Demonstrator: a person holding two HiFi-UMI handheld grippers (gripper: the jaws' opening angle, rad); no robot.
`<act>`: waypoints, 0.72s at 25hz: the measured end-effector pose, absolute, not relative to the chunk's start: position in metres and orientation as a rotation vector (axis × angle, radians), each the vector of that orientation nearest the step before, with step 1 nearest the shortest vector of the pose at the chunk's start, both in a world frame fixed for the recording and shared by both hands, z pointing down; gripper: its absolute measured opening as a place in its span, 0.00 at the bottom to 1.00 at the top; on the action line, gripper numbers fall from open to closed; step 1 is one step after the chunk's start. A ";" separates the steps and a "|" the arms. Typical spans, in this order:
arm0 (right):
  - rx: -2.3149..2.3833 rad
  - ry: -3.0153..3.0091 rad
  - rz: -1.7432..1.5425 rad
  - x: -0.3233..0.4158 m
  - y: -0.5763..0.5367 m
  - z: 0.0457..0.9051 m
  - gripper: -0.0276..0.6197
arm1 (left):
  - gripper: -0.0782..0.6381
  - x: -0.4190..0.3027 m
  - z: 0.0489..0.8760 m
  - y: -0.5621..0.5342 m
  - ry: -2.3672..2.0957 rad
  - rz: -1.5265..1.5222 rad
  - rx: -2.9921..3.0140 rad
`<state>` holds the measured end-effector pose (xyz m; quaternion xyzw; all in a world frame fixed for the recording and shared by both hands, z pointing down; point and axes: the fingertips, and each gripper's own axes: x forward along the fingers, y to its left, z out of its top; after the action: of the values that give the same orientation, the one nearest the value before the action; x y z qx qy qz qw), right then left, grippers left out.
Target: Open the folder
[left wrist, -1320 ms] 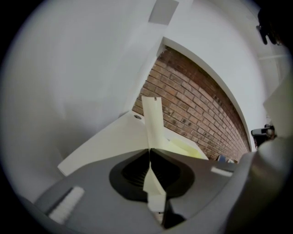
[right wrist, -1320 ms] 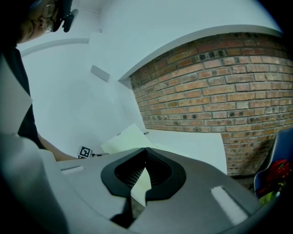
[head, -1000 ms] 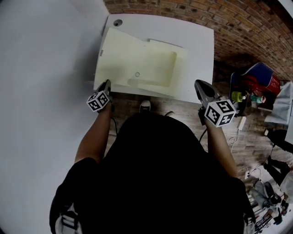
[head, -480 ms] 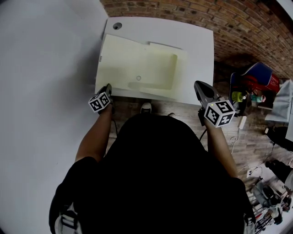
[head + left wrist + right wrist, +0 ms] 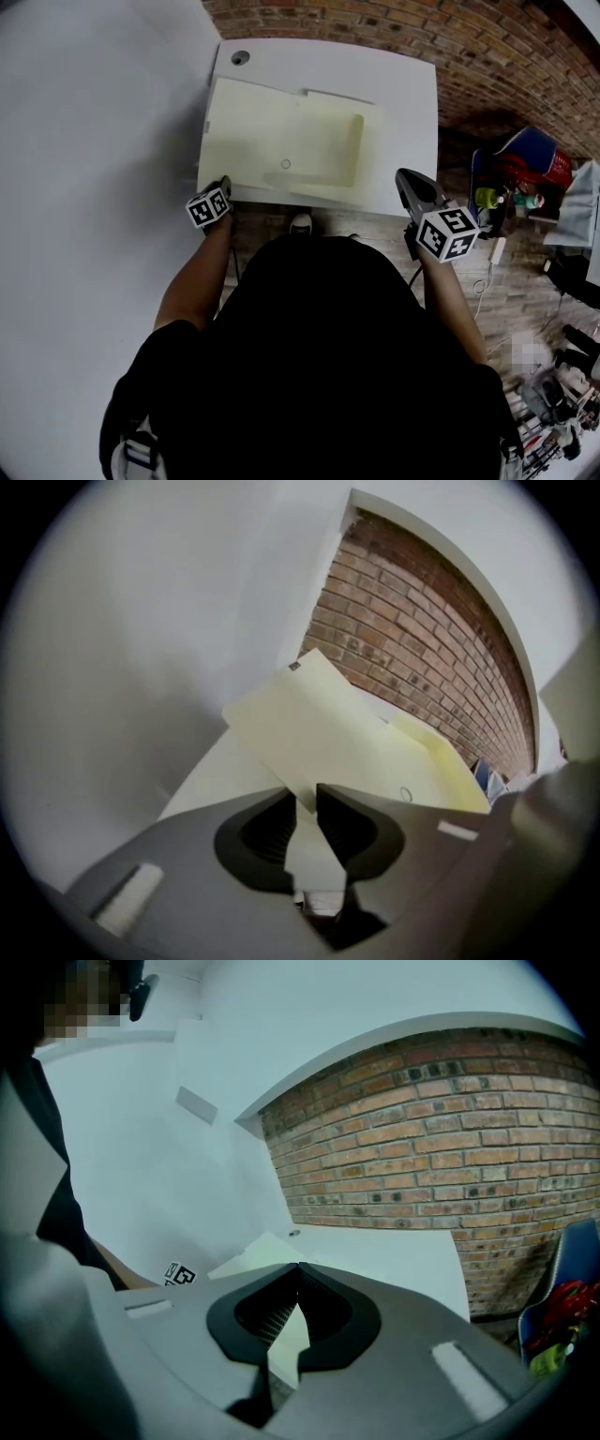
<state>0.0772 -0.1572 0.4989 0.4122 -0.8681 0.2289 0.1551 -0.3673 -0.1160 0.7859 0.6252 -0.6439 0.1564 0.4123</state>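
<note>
A pale yellow folder (image 5: 272,141) lies spread on the white table (image 5: 408,84), its cover swung out to the left and a pocket panel on the right. My left gripper (image 5: 223,185) is at the cover's near left corner. In the left gripper view that corner (image 5: 305,794) sits between the jaws with a narrow gap showing; the jaws have just been opening and the pads do not press it. The left gripper (image 5: 307,803) is open. My right gripper (image 5: 403,176) hovers off the table's near right corner, shut (image 5: 298,1269) with nothing in it.
A white wall (image 5: 94,141) runs along the table's left side and a brick wall (image 5: 422,28) behind it. The table has a cable hole (image 5: 241,56) at its far left. A blue chair with clutter (image 5: 525,164) stands to the right. A shoe (image 5: 298,221) shows below the table edge.
The left gripper has sunk toward the table's near left edge, and the folder's cover has come down flatter with it. The right gripper has stayed put.
</note>
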 end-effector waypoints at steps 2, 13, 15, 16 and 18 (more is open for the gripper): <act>1.183 -2.486 0.660 0.077 -0.156 0.499 0.04 | 0.20 -0.368 0.787 -0.116 -1.618 0.413 1.564; 1.217 -2.474 0.674 0.078 -0.156 0.501 0.04 | 0.22 -0.372 0.797 -0.113 -1.595 0.529 1.495; 1.222 -2.472 0.675 0.079 -0.157 0.500 0.04 | 0.22 -0.373 0.799 -0.113 -1.589 0.546 1.485; 1.224 -2.472 0.676 0.079 -0.158 0.499 0.04 | 0.22 -0.373 0.799 -0.112 -1.586 0.553 1.480; 1.225 -2.471 0.678 0.080 -0.159 0.499 0.04 | 0.22 -0.373 0.800 -0.112 -1.582 0.565 1.471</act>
<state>0.0803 -0.1593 0.4987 0.4264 -0.8602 0.2361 0.1502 -0.3726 -0.1121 0.8001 0.5919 -0.6365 0.2274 0.4391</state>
